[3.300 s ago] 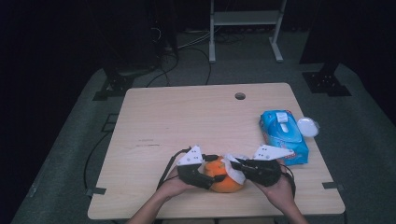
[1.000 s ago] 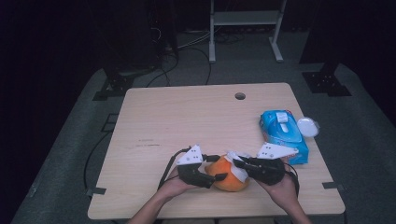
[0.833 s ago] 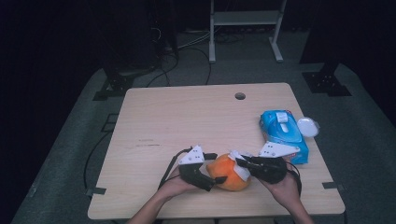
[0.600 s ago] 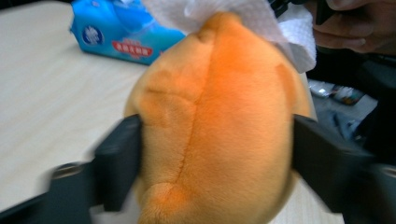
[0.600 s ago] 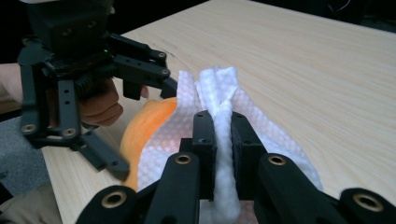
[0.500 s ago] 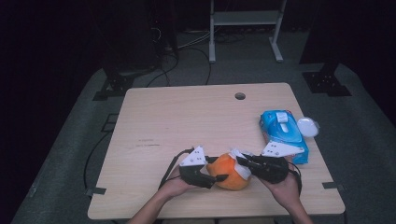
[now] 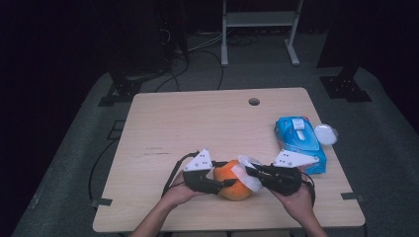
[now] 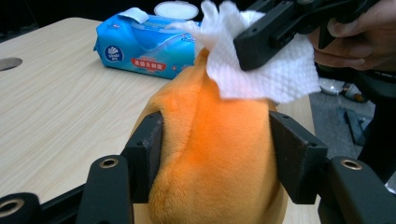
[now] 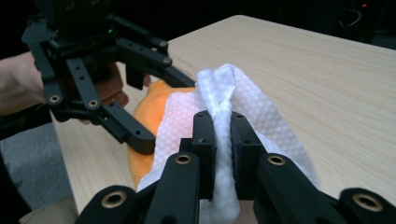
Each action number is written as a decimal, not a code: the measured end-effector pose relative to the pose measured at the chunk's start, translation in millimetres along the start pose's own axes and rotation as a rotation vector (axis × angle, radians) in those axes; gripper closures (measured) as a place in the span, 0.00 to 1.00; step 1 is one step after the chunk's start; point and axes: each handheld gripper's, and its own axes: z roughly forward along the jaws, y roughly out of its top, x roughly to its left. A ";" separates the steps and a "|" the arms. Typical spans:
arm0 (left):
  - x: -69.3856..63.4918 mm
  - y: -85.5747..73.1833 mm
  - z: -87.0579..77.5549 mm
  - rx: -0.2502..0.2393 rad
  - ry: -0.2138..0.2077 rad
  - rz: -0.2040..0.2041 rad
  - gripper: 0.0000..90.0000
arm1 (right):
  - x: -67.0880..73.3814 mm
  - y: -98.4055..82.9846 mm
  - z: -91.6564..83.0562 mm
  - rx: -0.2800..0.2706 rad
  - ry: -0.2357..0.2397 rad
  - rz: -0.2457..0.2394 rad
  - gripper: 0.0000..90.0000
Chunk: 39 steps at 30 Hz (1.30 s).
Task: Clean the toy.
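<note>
Orange plush toy point(image 8: 210, 154): clamped between just-closed left gripper point(image 8: 215, 144) jaws; white tissue point(image 9: 224, 121), draped on top, pinched by right gripper point(image 9: 222, 135).

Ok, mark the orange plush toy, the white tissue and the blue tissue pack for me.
orange plush toy point(image 8: 210, 154), left gripper view, its fuzzy front between the jaws.
white tissue point(image 9: 275, 116), right gripper view, its dimpled sheet.
blue tissue pack point(image 7: 299, 140), high view, its top face.

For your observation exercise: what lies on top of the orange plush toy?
A white tissue drapes over the orange plush toy, pinched by the right gripper. The plush beneath the tissue is hidden.
</note>
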 end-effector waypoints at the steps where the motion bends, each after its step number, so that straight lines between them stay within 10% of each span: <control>1: -0.5 -0.3 0.7 -0.001 -0.002 0.003 0.45 | 1.6 1.1 -1.2 -0.003 -0.011 -0.011 0.91; 10: 7.2 -8.7 5.2 -0.030 -0.016 -0.062 0.21 | -4.1 -5.0 3.9 0.042 -0.063 -0.023 0.91; 29: 0.8 -18.0 15.0 -0.026 -0.057 -0.022 0.39 | -11.6 -6.6 -1.7 0.025 -0.088 0.005 0.91; 34: -5.0 -19.6 18.0 -0.017 -0.097 0.019 0.39 | 0.9 -2.8 2.8 0.022 -0.022 -0.025 0.90; 39: -6.4 -19.2 17.6 -0.016 -0.082 0.025 0.39 | -1.2 -1.8 1.5 0.044 -0.078 -0.067 0.91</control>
